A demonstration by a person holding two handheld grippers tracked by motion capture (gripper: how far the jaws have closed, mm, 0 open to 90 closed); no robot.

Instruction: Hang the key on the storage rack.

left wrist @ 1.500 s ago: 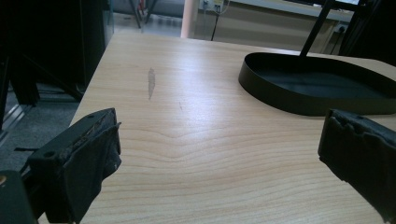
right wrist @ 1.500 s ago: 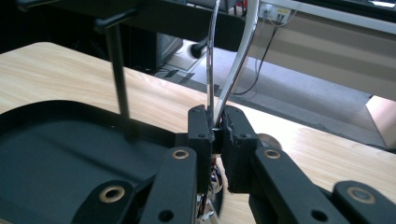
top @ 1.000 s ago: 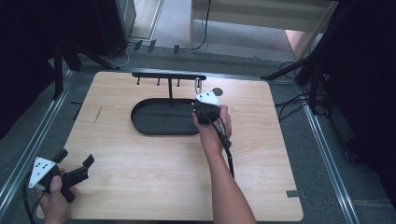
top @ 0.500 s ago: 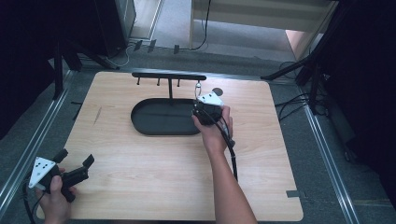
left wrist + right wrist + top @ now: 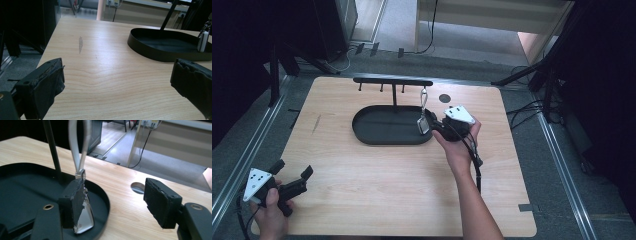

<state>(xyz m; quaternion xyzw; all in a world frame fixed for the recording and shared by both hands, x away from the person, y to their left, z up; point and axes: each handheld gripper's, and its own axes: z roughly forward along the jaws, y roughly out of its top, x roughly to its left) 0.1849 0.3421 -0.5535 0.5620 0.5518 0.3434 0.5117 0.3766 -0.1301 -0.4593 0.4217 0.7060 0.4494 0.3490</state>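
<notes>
Looking down from the high view, a black oval tray (image 5: 382, 131) sits under a rack (image 5: 393, 81) from which a silver key fob (image 5: 424, 121) hangs by a clip, right at the right gripper (image 5: 432, 124). The left gripper (image 5: 292, 175) rests near the table (image 5: 377, 185) corner, well apart, jaws spread. In the left gripper view, the jaws gape, grasping nothing; tray (image 5: 160, 51) ahead, fob (image 5: 203, 41) at its far side. In the right gripper view, the jaws stand apart, the fob (image 5: 83, 216) touching the left jaw's pad above the tray (image 5: 27, 187).

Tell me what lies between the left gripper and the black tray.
Nothing but bare tabletop. In the left gripper view, plain wood with a small grey smudge runs from the open left gripper to the black tray; the high view shows the same.
</notes>
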